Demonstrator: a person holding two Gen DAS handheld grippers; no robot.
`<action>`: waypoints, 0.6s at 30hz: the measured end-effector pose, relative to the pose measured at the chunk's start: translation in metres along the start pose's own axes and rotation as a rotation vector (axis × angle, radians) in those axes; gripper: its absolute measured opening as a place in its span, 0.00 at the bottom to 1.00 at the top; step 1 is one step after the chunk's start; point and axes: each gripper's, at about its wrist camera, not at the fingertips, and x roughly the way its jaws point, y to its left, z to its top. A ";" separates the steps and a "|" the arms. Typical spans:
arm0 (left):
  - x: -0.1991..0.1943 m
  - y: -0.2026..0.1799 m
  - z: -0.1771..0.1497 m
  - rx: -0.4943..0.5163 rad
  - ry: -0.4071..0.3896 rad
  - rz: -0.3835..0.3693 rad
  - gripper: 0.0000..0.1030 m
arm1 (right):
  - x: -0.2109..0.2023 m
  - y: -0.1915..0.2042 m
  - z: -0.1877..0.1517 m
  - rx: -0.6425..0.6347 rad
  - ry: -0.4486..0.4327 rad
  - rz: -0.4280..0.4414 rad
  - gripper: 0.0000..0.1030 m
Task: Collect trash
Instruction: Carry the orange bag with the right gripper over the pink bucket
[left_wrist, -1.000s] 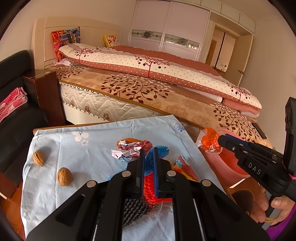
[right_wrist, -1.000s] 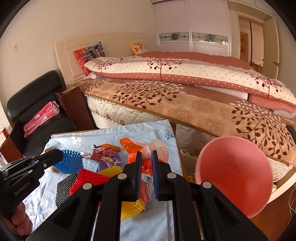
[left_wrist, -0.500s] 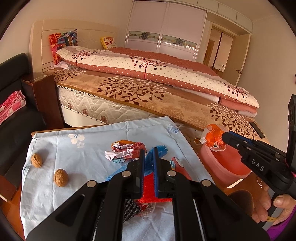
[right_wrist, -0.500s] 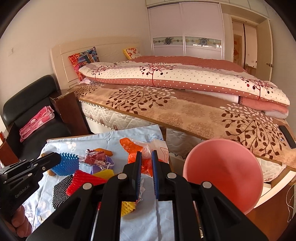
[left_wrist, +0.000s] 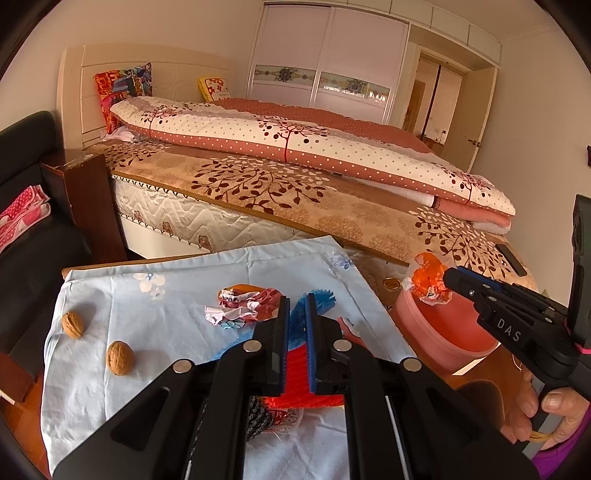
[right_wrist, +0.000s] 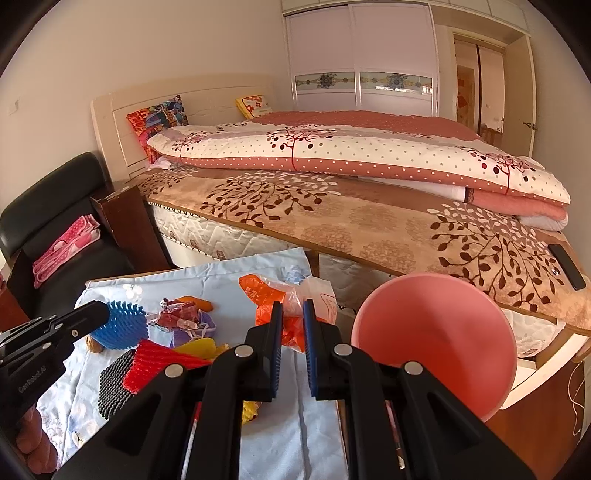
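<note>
My right gripper (right_wrist: 293, 314) is shut on an orange and white plastic bag (right_wrist: 288, 299). In the left wrist view it holds that bag (left_wrist: 428, 282) above the rim of the pink bin (left_wrist: 443, 332). The bin (right_wrist: 432, 332) shows at the table's right edge in the right wrist view. My left gripper (left_wrist: 296, 312) is nearly shut and empty, above a blue spiky ball (left_wrist: 317, 301) and red knit mat (left_wrist: 306, 373). A crumpled wrapper (left_wrist: 240, 308) lies on the light blue cloth (left_wrist: 166, 325). Two walnuts (left_wrist: 119, 357) lie at the left.
A bed (left_wrist: 295, 177) with folded quilts runs along the far side. A black chair (left_wrist: 33, 229) with a pink cloth stands at left beside a brown nightstand (left_wrist: 88, 199). A black knit mat (right_wrist: 114, 376) and yellow piece (right_wrist: 199, 349) lie on the cloth.
My right gripper has carried the orange bag right, off the table edge to above the pink bin. My left gripper has pulled back slightly.
</note>
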 end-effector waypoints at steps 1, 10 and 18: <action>0.000 -0.001 0.001 0.000 -0.002 0.000 0.07 | 0.000 -0.001 0.000 0.003 -0.001 -0.002 0.10; 0.001 -0.016 0.008 0.024 -0.012 -0.014 0.07 | -0.001 -0.017 -0.001 0.034 -0.002 -0.022 0.10; 0.007 -0.038 0.013 0.058 -0.015 -0.038 0.07 | -0.003 -0.036 -0.004 0.068 -0.002 -0.043 0.10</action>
